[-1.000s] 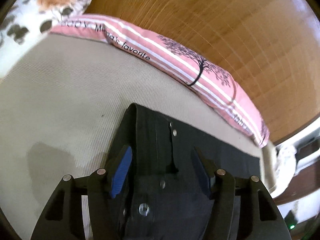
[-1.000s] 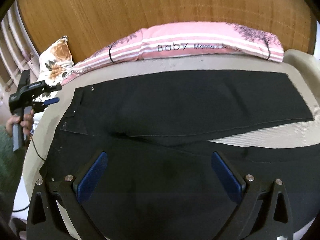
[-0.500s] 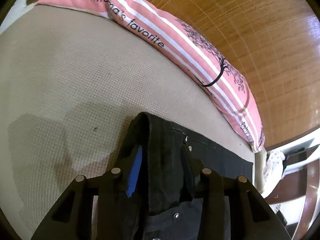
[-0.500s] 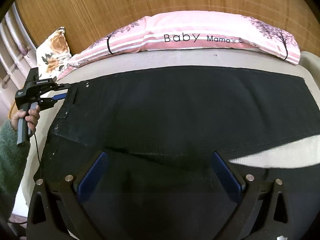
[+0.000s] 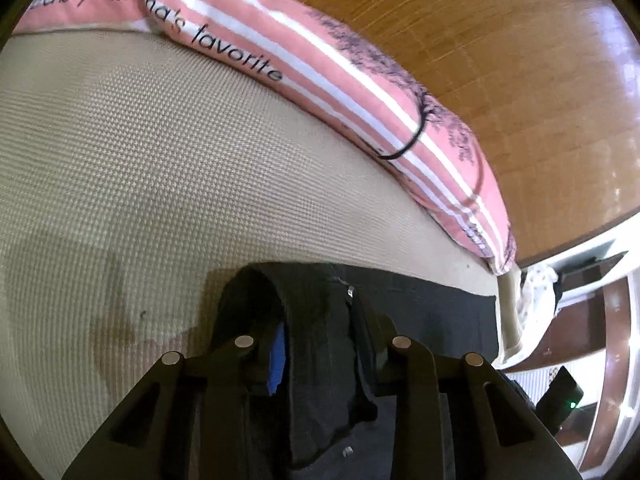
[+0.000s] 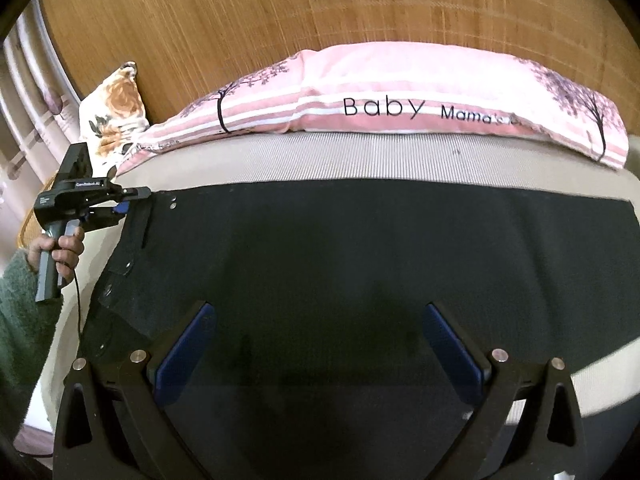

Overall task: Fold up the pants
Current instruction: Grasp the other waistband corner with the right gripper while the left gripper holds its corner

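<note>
Black pants (image 6: 360,248) lie flat on a beige mattress (image 6: 360,156), long axis running along its pillow edge, waistband toward the left side. The left gripper (image 5: 320,344) is clamped on the waistband; the right gripper (image 6: 318,340) hovers over the pants, jaws spread wide, holding nothing.

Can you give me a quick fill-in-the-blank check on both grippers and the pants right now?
1. The left gripper is shut on the ____ of the pants.
2. The right gripper hangs over the pants with its jaws ____.
3. Behind the pants lies a pink pillow with the word ____ before "Mama's".

Missing words: waistband; open; Baby
</note>
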`<act>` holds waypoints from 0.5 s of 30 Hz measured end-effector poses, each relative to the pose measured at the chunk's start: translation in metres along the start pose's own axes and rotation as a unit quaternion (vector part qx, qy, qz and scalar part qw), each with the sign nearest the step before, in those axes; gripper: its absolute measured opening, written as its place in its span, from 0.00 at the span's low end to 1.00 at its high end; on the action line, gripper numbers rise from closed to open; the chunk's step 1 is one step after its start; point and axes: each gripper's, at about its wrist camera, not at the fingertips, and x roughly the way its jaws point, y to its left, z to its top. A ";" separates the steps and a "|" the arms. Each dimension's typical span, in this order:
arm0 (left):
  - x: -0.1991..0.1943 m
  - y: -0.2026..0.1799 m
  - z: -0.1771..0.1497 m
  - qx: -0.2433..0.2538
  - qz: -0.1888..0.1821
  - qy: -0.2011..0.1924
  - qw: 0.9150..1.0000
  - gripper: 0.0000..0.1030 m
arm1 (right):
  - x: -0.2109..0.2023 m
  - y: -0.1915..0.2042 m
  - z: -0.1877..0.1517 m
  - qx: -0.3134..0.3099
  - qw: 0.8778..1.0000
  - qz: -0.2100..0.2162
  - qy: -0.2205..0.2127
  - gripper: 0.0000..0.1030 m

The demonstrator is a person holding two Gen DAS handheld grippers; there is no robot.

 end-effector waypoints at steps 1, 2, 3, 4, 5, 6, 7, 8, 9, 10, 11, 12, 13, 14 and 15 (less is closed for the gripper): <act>0.003 0.001 0.002 -0.005 -0.002 0.000 1.000 0.30 | 0.002 0.000 0.002 -0.001 1.000 0.001 0.000 1.00; 0.006 0.002 0.004 -0.013 -0.004 0.000 1.000 0.30 | 0.004 -0.001 0.004 -0.002 1.000 0.004 0.000 1.00; 0.008 0.002 0.004 -0.016 -0.005 -0.001 1.000 0.30 | 0.007 -0.002 0.007 -0.005 1.000 0.008 0.001 1.00; 0.009 0.002 0.004 -0.017 -0.004 -0.004 1.000 0.30 | 0.010 -0.003 0.010 -0.013 1.000 0.011 0.002 1.00; 0.008 0.001 0.003 -0.017 -0.004 -0.011 1.000 0.30 | 0.012 -0.004 0.013 -0.020 1.000 0.011 0.003 1.00; 0.007 0.000 0.002 -0.016 -0.004 -0.017 1.000 0.29 | 0.015 -0.005 0.018 -0.030 0.999 0.013 0.004 1.00; 0.006 -0.001 0.000 -0.014 0.000 -0.025 1.000 0.16 | 0.018 -0.006 0.021 -0.040 0.999 0.019 0.006 1.00; 0.003 -0.002 -0.003 -0.008 0.016 -0.035 0.999 0.13 | 0.022 -0.007 0.027 -0.054 0.998 0.028 0.012 1.00; 0.000 -0.002 -0.005 -0.008 0.015 -0.041 0.999 0.12 | 0.027 -0.009 0.033 -0.068 0.997 0.031 0.019 1.00; -0.003 -0.002 -0.007 -0.011 0.009 -0.049 0.999 0.11 | 0.033 -0.010 0.039 -0.081 0.996 0.034 0.025 1.00; -0.009 -0.005 -0.009 -0.013 0.003 -0.061 0.998 0.11 | 0.037 -0.012 0.043 -0.093 0.994 0.039 0.030 1.00; -0.014 -0.009 -0.012 -0.010 -0.003 -0.074 0.997 0.10 | 0.041 -0.013 0.047 -0.104 0.993 0.042 0.034 1.00; -0.019 -0.013 -0.014 -0.006 -0.009 -0.085 0.996 0.09 | 0.046 -0.017 0.053 -0.116 0.991 0.046 0.039 1.00; -0.023 -0.015 -0.016 -0.002 -0.013 -0.093 0.996 0.09 | 0.053 -0.022 0.061 -0.130 0.989 0.054 0.048 0.99; -0.027 -0.019 -0.018 0.004 -0.018 -0.103 0.995 0.09 | 0.058 -0.026 0.067 -0.137 0.987 0.062 0.054 0.97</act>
